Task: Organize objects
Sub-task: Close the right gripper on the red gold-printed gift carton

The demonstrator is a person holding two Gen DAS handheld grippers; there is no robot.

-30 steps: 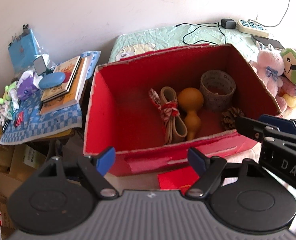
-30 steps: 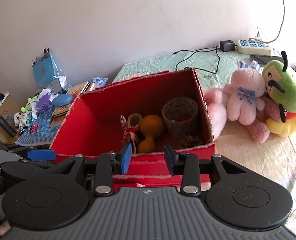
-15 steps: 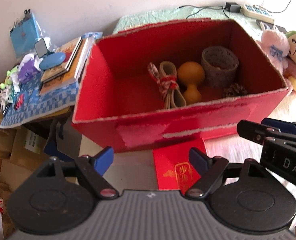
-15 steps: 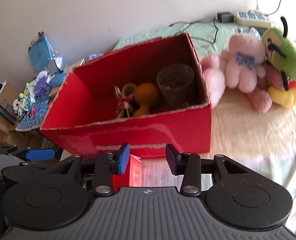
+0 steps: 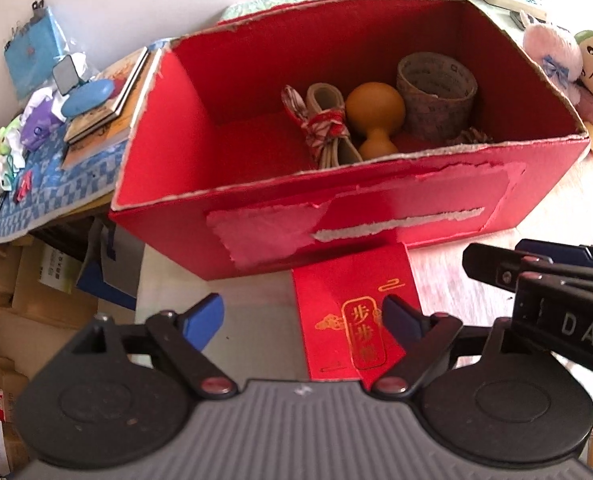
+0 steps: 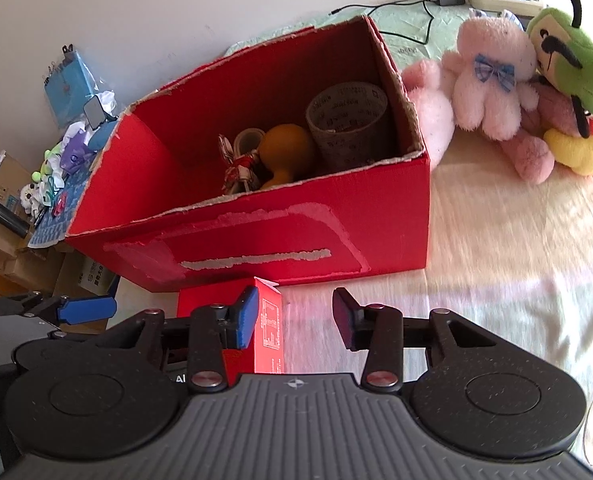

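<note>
Red cardboard box [image 5: 336, 216] holds a gourd [image 5: 374, 114] and tape roll [image 5: 436, 94]. Left gripper [image 5: 302, 318], jaws just widening, gapes empty above a small red carton [image 5: 356, 312] lying at the box's six o'clock. Right gripper [image 6: 294, 316], also opening, holds nothing, the carton behind its left finger.

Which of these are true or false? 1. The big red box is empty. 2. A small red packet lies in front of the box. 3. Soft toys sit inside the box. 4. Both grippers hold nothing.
1. False: the big red box holds a gourd, a tape roll and a tied bundle.
2. True: the small red packet lies there.
3. False: the soft toys sit beside it.
4. True: the left gripper and the right gripper are open.
</note>
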